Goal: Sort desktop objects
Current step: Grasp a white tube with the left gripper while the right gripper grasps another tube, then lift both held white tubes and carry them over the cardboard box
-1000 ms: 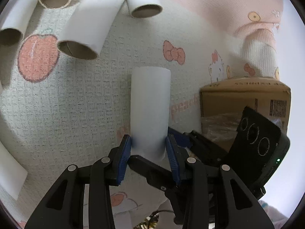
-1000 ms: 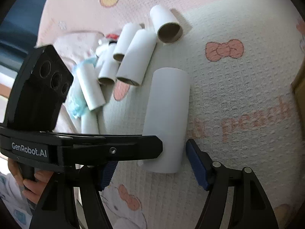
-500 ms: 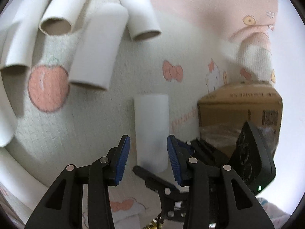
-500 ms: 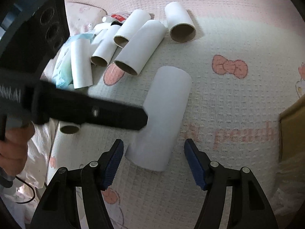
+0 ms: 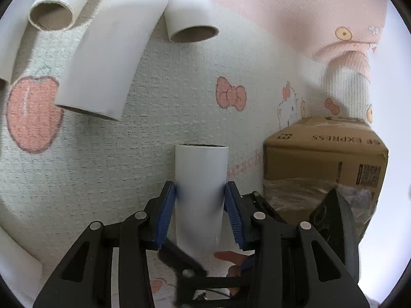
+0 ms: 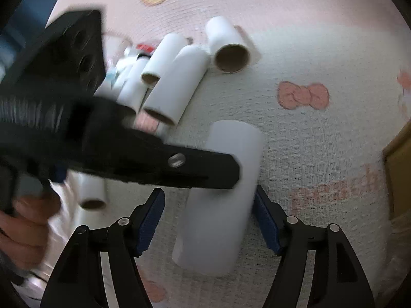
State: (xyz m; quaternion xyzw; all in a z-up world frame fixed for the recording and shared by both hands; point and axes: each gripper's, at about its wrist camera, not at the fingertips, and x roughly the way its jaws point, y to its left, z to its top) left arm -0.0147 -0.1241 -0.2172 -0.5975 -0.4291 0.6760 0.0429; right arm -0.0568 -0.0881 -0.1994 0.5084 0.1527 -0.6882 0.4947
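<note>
A white cardboard tube [image 5: 200,195] lies on the patterned cloth. My left gripper [image 5: 200,213] has its blue pads [image 5: 164,213] pressed on both sides of the tube's near end. The same tube shows in the right wrist view [image 6: 221,200]. My right gripper [image 6: 210,220] is open and straddles it, with gaps to both pads; the left gripper's black finger [image 6: 164,161] crosses over the tube there. A brown cardboard box [image 5: 323,159] stands to the right of the tube.
Several more white tubes lie in a loose pile at the back left [image 5: 108,51] [image 6: 177,87], one with its open end facing me [image 6: 231,51]. A red-capped item [image 6: 145,47] and plastic wrap lie behind the pile. The box edge [image 6: 398,172] shows at the right.
My left gripper lifted off the tube half a second ago, then came back down and closed on its near end. The right gripper stayed open around the tube.
</note>
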